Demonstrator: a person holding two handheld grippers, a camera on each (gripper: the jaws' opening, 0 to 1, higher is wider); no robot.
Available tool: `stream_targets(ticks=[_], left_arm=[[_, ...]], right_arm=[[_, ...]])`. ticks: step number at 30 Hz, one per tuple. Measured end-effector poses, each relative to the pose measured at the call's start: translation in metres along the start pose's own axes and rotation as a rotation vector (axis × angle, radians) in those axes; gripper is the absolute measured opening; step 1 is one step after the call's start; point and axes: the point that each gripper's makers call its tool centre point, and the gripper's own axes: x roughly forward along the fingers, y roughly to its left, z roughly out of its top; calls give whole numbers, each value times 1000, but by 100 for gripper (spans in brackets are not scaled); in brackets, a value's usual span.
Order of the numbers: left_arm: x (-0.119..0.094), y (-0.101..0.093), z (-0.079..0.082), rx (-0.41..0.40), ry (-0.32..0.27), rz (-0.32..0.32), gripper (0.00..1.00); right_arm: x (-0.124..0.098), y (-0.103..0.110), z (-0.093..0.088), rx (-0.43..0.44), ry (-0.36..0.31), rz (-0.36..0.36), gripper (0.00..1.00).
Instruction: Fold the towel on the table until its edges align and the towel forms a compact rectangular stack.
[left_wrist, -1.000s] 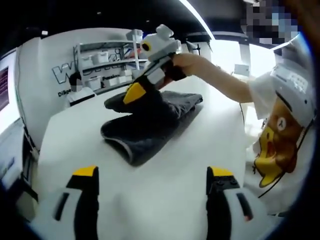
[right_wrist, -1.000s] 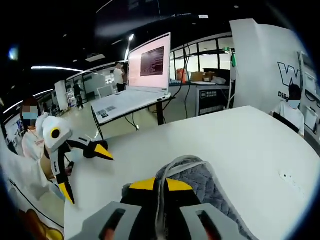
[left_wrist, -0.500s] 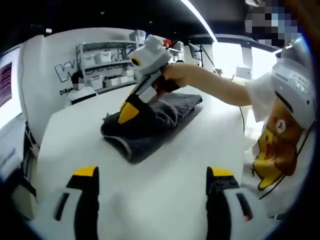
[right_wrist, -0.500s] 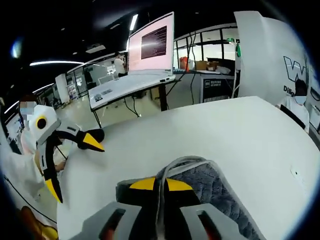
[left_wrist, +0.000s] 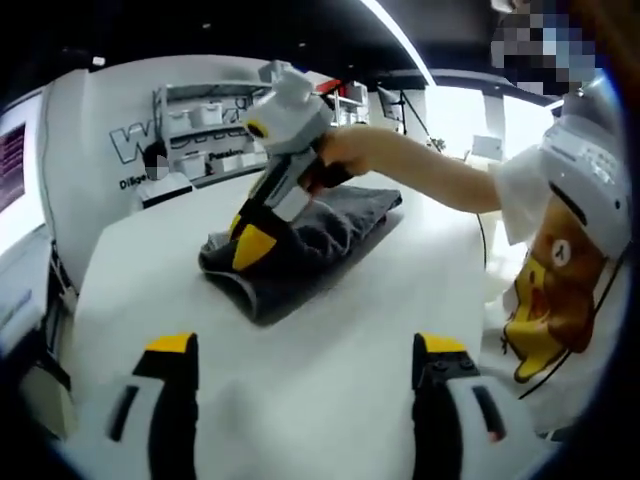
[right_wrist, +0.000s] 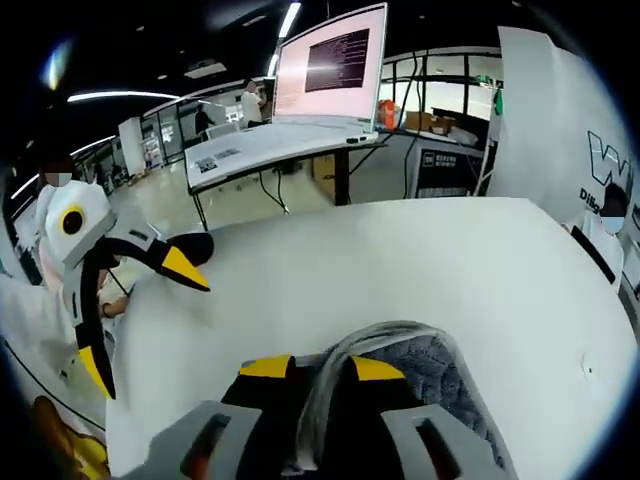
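Note:
A dark grey towel (left_wrist: 305, 245) lies folded in a loose heap at the middle of the white table (left_wrist: 340, 370). My right gripper (left_wrist: 252, 238) reaches in from the right, held by a person's hand, its yellow tips low on the towel's left end. In the right gripper view my right gripper (right_wrist: 320, 368) is shut on a thick fold of the towel (right_wrist: 425, 375), whose pale hem rises between the jaws. My left gripper (left_wrist: 305, 345) stands open over bare table, short of the towel. It also hangs open at the left as the left gripper (right_wrist: 138, 318).
The person (left_wrist: 565, 250) stands at the table's right side. A shelf of white boxes (left_wrist: 205, 125) and a seated person (left_wrist: 160, 182) are behind the far edge. A large monitor (right_wrist: 330, 65) sits on another desk (right_wrist: 260, 150) beyond the table.
My right gripper has carried the towel's edge down and to the left, onto the heap. Its jaws stand a little wider around the fold. My left gripper has stayed put.

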Motion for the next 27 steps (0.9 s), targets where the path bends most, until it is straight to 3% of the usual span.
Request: stream_targets(ticks=[7, 14, 27], left_arm=[[-5, -1, 2, 5, -3, 6, 93], [-8, -3, 2, 7, 2, 13, 93], [5, -12, 18, 32, -3, -5, 94]], right_arm=[[-10, 5, 15, -8, -60, 2, 34], [-25, 8, 20, -37, -98, 7, 54], [-65, 9, -10, -101, -78, -17, 77]])
